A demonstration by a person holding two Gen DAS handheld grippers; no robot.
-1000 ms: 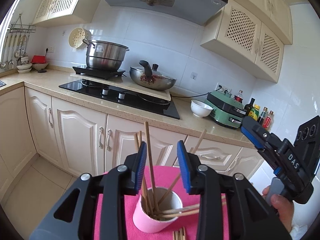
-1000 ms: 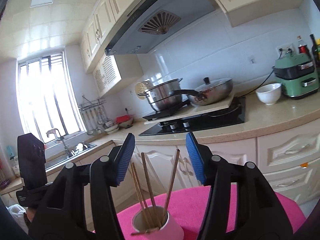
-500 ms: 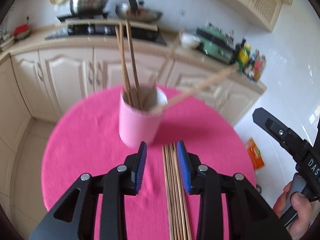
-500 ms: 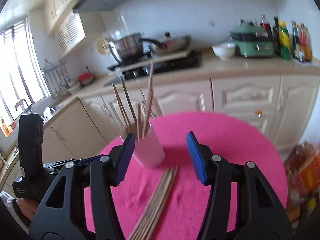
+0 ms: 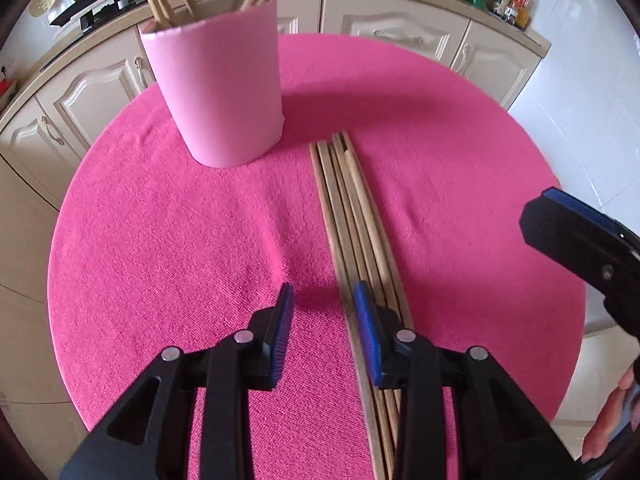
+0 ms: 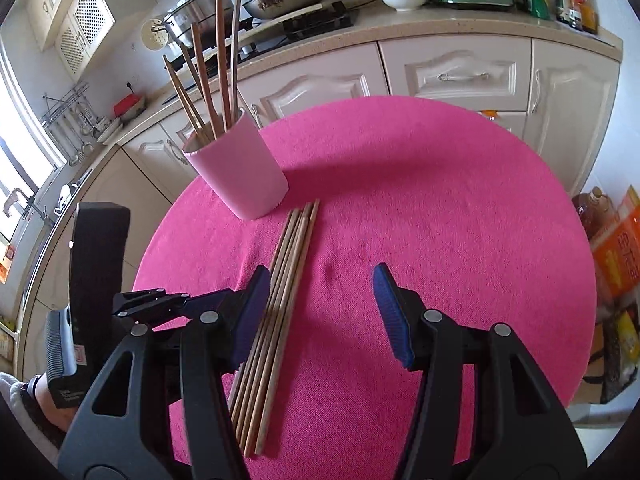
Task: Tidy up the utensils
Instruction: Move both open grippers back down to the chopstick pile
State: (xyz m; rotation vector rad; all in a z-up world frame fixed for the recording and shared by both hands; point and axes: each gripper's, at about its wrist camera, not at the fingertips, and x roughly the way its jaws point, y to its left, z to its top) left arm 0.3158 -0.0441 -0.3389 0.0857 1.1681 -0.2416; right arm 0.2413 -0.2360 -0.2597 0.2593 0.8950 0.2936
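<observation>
From the left wrist we look steeply down along the left tool (image 5: 323, 316), close over the pink table (image 5: 160, 240), with the cup (image 5: 218, 80) at eleven o'clock. From the right wrist we look down less steeply past the right tool (image 6: 320, 308), facing the kitchen cabinets (image 6: 460, 72) at twelve. Both views share the table (image 6: 460, 220), cup (image 6: 244, 172) and loose chopsticks (image 5: 352, 208) (image 6: 280, 280).

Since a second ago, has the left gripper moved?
Yes. The left gripper has come down toward the pink table, now over the loose chopsticks beside the cup.
</observation>
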